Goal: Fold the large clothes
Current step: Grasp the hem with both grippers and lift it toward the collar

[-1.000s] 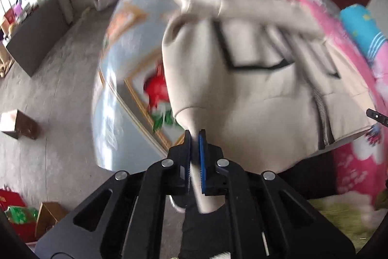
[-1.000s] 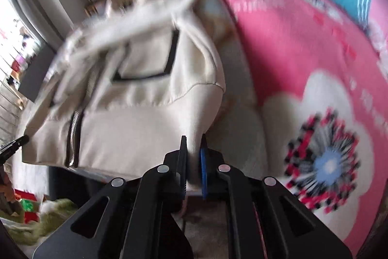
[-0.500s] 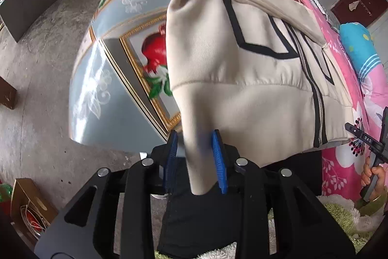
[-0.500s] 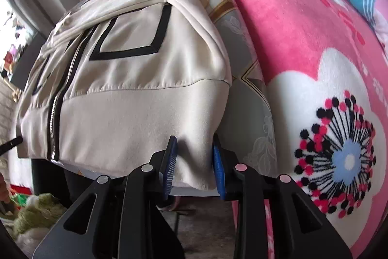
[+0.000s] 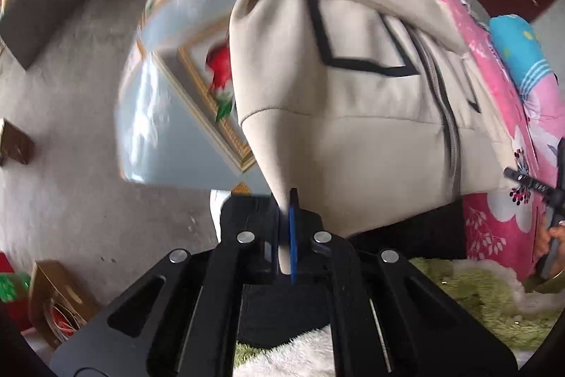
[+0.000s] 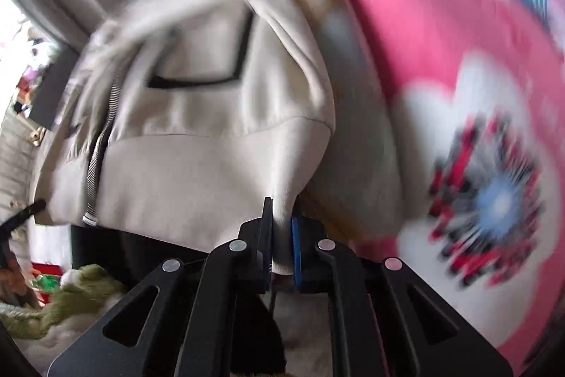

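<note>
Left wrist view: the left gripper (image 5: 286,228) is clenching the hem corner of the cream zip-front jacket with black trim (image 5: 353,101), which is filling the centre of the frame over a pale blue patterned sheet (image 5: 159,115).

Right wrist view, blurred: the right gripper (image 6: 280,242) is pinching the jacket's (image 6: 212,136) opposite hem corner at lower centre; a pink floral blanket (image 6: 441,59) is occupying the right.

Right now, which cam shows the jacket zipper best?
Left wrist. The zipper runs sharp down the front of the jacket to the hem. Right wrist shows the zipper too, but at the left of the frame and motion-blurred.
</note>
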Tool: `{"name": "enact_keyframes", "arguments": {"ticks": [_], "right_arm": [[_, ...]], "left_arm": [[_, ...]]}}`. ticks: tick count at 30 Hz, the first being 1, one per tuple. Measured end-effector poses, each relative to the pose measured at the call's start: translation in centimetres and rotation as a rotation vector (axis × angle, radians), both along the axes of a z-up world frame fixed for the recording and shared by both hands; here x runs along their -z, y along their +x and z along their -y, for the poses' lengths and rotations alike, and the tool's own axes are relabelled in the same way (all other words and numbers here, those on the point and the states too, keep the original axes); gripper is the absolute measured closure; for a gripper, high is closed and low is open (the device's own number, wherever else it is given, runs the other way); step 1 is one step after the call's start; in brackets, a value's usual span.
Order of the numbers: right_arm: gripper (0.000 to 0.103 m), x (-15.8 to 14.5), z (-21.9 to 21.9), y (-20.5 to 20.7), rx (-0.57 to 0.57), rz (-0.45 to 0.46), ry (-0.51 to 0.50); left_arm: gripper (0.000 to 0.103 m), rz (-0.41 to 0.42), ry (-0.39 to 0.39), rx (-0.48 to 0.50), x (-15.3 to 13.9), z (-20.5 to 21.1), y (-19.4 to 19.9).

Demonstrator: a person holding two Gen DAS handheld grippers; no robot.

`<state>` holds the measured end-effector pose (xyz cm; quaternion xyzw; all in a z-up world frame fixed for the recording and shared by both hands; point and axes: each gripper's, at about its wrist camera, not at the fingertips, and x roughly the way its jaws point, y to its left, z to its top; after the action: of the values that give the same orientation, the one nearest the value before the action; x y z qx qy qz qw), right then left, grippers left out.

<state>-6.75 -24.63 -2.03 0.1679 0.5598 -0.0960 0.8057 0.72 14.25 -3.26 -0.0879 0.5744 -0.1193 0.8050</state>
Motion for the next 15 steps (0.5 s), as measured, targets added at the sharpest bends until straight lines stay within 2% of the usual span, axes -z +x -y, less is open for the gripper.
{"name": "enact_keyframes", "arguments": {"ticks": [5,9,12,15], "right_arm": [[0.094,-3.4,-0.3,0.7,0.013,0.109,0.015],[0.094,-6.1,0.5,3.9,0.037,0.218,0.065],[0.094,-6.6,1.0,7.8,0.054,0.264,0.114],[0.094,-5.4,2.5,11.6,0.093,0.266,0.187]], "left_arm": [[0.099,0.079,-0.104,-0.002,-3.4,-0.6,0.8],[0.099,0.120,-0.200,-0.051,-5.2,-1.6,3.3],[0.099,0.151,-0.254,-0.075,-6.7,-2.1,6.9],[0.098,0.145,-0.275,-0.095,-6.5,-2.5,10.7]]}}
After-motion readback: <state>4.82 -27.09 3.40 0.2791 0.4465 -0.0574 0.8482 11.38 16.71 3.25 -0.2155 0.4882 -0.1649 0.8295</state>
